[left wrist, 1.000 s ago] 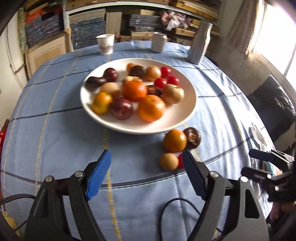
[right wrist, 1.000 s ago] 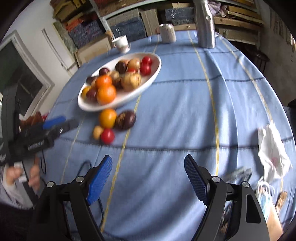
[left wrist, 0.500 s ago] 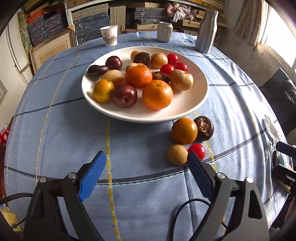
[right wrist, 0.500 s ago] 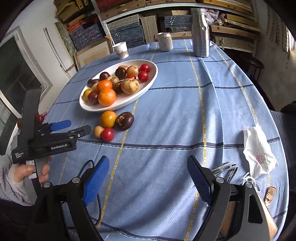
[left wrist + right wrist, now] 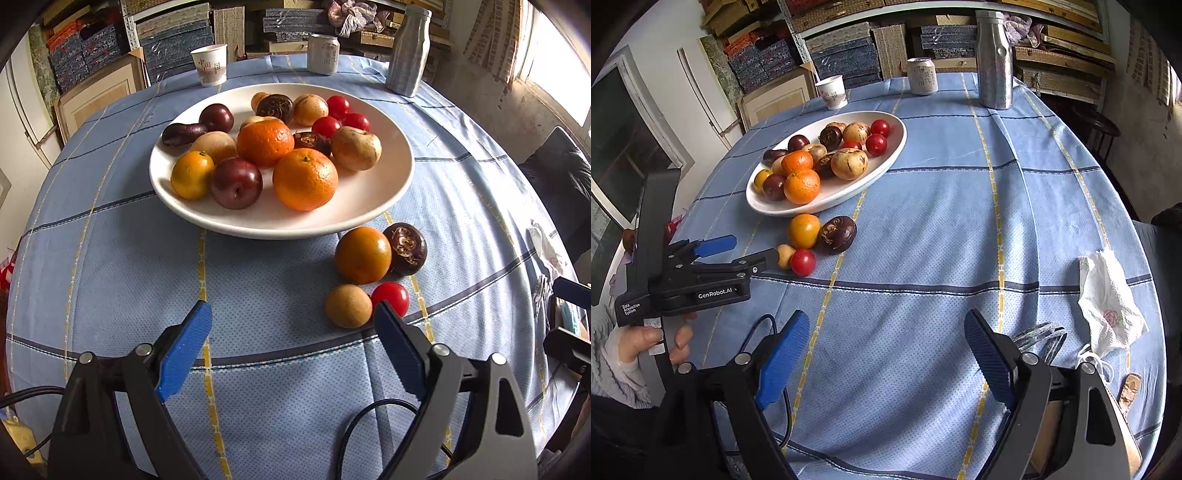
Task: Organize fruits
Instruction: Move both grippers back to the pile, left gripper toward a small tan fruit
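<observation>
I've got both the left gripper and right gripper wide, empty. Next I grab the near tan fruit for the plate.

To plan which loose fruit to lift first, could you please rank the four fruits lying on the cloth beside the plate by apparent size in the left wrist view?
1. Orange fruit
2. Dark brown wrinkled fruit
3. Tan round fruit
4. Red cherry tomato, partly hidden behind a finger of the hand-held gripper.

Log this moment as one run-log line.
left hand-held gripper: open, empty | right hand-held gripper: open, empty | plate: holds fruit | four loose fruits: on tablecloth beside plate
</observation>
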A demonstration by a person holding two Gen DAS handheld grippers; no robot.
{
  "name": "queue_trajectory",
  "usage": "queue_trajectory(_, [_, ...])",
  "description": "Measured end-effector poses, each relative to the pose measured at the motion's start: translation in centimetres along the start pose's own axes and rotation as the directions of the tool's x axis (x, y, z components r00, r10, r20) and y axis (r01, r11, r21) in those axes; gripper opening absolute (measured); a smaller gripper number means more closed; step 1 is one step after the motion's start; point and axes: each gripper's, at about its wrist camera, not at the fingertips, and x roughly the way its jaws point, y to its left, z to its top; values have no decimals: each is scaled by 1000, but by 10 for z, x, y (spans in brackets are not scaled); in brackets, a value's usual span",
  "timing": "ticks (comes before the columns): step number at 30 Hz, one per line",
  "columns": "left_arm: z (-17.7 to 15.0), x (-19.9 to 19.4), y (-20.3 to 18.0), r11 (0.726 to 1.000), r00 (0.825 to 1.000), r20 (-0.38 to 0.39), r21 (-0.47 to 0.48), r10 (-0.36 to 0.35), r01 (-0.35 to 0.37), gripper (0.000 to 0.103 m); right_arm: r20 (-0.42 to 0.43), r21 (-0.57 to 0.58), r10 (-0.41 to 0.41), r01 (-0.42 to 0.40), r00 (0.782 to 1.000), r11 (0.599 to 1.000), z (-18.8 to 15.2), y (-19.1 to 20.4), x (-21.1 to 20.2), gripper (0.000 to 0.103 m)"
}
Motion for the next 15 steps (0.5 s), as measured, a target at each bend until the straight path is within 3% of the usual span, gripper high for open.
queue_trajectory(6, [-1, 5, 1, 1000, 1000, -13, 1, 4, -4, 87, -14, -5, 0, 0, 1000, 1000, 1, 1, 4, 87])
queue_trajectory(9, [-4, 8, 7, 1000, 1000, -18, -5, 23, -23, 94, -23, -4, 1, -1, 1000, 1000, 1, 1, 6, 87])
queue_trajectory(15, [-15, 2, 48, 991, 997, -24, -115, 70, -73, 94, -25, -3, 6, -6, 1000, 1000, 2, 1, 8, 87])
